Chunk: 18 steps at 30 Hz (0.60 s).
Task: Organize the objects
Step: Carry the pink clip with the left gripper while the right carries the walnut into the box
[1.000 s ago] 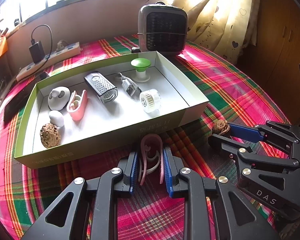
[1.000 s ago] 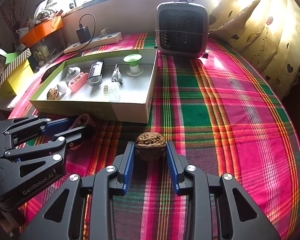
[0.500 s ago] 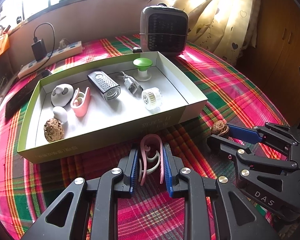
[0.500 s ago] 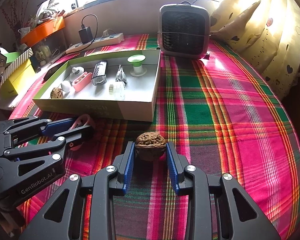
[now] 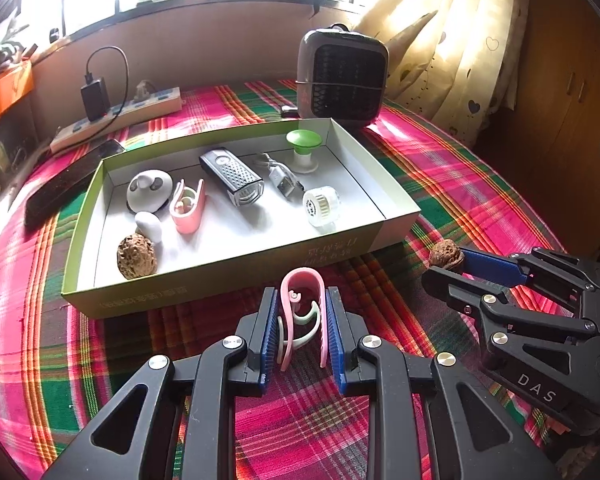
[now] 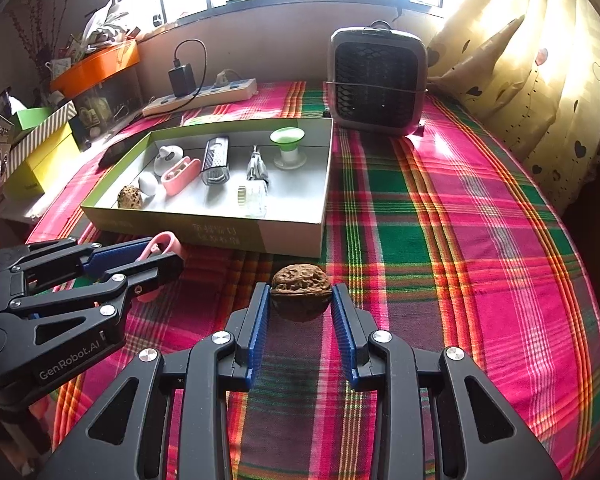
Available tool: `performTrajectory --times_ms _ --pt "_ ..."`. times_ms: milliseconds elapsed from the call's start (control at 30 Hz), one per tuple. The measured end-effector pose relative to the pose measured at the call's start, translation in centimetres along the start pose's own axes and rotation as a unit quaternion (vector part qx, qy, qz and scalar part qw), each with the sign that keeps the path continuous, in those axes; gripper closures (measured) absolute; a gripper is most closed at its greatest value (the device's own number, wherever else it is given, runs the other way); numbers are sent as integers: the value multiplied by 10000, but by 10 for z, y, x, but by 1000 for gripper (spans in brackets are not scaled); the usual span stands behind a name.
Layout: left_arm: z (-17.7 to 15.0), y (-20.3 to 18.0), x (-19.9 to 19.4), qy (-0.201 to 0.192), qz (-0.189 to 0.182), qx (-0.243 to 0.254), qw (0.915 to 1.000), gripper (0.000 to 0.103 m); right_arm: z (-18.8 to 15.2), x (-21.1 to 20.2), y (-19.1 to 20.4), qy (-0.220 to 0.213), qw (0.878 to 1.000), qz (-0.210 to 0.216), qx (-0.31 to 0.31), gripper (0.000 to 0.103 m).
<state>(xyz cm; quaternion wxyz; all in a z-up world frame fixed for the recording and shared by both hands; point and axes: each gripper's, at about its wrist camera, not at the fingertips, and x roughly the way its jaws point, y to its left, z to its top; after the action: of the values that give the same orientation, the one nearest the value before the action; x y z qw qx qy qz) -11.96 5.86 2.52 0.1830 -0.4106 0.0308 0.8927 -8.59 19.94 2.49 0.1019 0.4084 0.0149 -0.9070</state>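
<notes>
Two claws are loaded, both just short of the box's (image 5: 236,276) near wall. The left claw (image 5: 302,326) pinches a pink clip (image 5: 302,308), its long axis pointing at the box; the right claw (image 6: 301,300) pinches a walnut (image 6: 301,286) near the box's right corner. The box lies straight ahead of both, likely the drop spot, the left slightly nearer.

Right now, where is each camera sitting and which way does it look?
Left wrist: on the left gripper, looking forward and down past its pink clip to the box; the right gripper shows beside it.
Right wrist: on the right gripper, looking past its walnut; the left gripper shows.
Both share the box, heater and plaid cloth.
</notes>
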Motion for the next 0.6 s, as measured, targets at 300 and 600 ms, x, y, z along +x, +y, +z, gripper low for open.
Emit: performTrajectory --times_ms 300,600 --pt "8 13 -8 -102 46 -120 9999 82 18 -6 6 -194 9997 23 -121 70" --pt "18 19 -9 -127 -43 -208 9997 82 44 -2 11 -341 9991 61 -228 70"
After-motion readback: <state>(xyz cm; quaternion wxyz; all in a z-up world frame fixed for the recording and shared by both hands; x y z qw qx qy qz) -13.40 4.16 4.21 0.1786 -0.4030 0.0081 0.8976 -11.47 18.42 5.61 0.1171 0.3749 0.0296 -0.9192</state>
